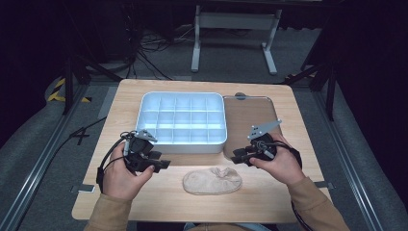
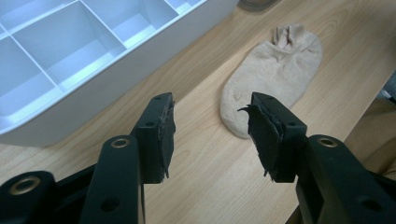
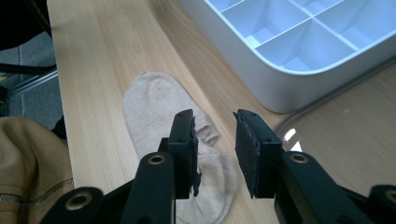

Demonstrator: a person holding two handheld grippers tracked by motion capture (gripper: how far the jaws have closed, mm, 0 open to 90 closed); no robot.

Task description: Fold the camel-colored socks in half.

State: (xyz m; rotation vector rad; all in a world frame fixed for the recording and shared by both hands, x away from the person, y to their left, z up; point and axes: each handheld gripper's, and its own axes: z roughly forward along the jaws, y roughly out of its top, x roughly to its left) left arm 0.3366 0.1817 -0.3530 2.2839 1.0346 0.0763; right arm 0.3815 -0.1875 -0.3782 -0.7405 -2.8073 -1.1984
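Near the front edge of the light wooden table [image 1: 144,192] lies a flat beige fabric sock [image 1: 212,181], just short of the white plastic divided tray [image 1: 182,144]. Either side, the left gripper [image 1: 161,164] and right gripper [image 1: 238,157] point inward at its two ends, jaws apart and empty, seemingly poised to pick it up together.

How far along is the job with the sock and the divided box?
Nothing looks done yet: the sock lies flat on the table, and the divided box has nothing in it. In hand: the left gripper and right gripper flank the sock, jaws open, holding nothing. Left: gripping it, and probably moving it.
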